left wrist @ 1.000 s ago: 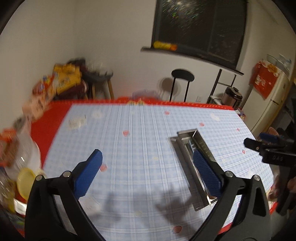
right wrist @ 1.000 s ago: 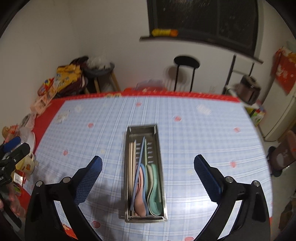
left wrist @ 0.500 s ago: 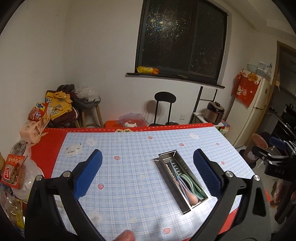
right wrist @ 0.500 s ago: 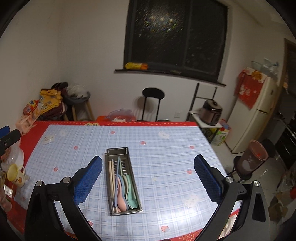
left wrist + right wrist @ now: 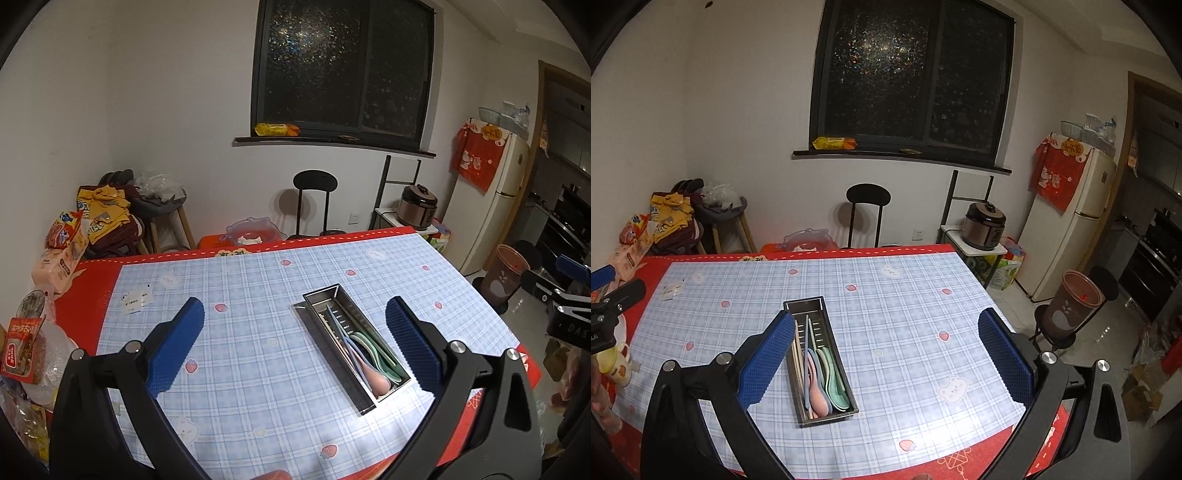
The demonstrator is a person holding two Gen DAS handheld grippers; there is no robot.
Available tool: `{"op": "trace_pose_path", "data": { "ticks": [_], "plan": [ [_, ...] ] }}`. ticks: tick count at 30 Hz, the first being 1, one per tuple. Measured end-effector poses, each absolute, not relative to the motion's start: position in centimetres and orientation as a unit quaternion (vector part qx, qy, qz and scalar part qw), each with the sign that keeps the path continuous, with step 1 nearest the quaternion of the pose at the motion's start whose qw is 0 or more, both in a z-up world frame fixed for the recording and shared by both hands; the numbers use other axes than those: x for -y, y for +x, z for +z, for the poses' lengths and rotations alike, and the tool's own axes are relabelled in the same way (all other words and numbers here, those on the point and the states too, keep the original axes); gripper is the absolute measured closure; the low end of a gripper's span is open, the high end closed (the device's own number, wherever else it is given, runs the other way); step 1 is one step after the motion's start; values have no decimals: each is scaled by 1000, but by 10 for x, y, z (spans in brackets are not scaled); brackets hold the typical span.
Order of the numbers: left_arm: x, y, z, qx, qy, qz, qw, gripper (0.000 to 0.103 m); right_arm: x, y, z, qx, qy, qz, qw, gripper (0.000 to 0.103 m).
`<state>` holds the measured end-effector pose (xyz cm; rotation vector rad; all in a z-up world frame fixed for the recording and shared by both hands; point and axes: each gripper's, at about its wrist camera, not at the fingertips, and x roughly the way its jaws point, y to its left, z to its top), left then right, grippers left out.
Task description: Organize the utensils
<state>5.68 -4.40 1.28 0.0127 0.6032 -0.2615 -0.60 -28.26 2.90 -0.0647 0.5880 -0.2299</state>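
Note:
A long steel utensil tray [image 5: 320, 295] [image 5: 804, 304] lies on the blue checked table cover [image 5: 258, 354] [image 5: 905, 332]. Inside it lie pastel spoons [image 5: 373, 354] [image 5: 822, 380], pink, blue and green, and pale chopsticks [image 5: 796, 347]. My left gripper [image 5: 295, 343] is open and empty, held high above the table, left of the tray. My right gripper [image 5: 882, 354] is open and empty, high above the table, with the tray under its left finger [image 5: 764, 358]. The right gripper shows at the right edge of the left wrist view [image 5: 561, 295].
Snack bags and jars [image 5: 26, 347] crowd the table's left edge, with a yellow mug [image 5: 613, 365]. A small paper slip [image 5: 137, 298] lies on the cover. A black stool [image 5: 868, 195], a rice cooker [image 5: 984, 225], a fridge [image 5: 1067, 221] and a bin [image 5: 1071, 306] stand beyond the table.
Both grippers have risen and pulled back from the table, so the tray looks smaller and more of the room shows. Both stay open and empty. The tray has not moved.

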Motion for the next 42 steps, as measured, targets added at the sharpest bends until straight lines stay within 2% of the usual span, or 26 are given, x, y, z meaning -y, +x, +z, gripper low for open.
{"op": "trace_pose_path", "data": {
  "ticks": [42],
  "plan": [
    [55,47,16,-305,16,-137,942,6,288,-10,31,-291,-22,-134,947,6]
  ]
}}
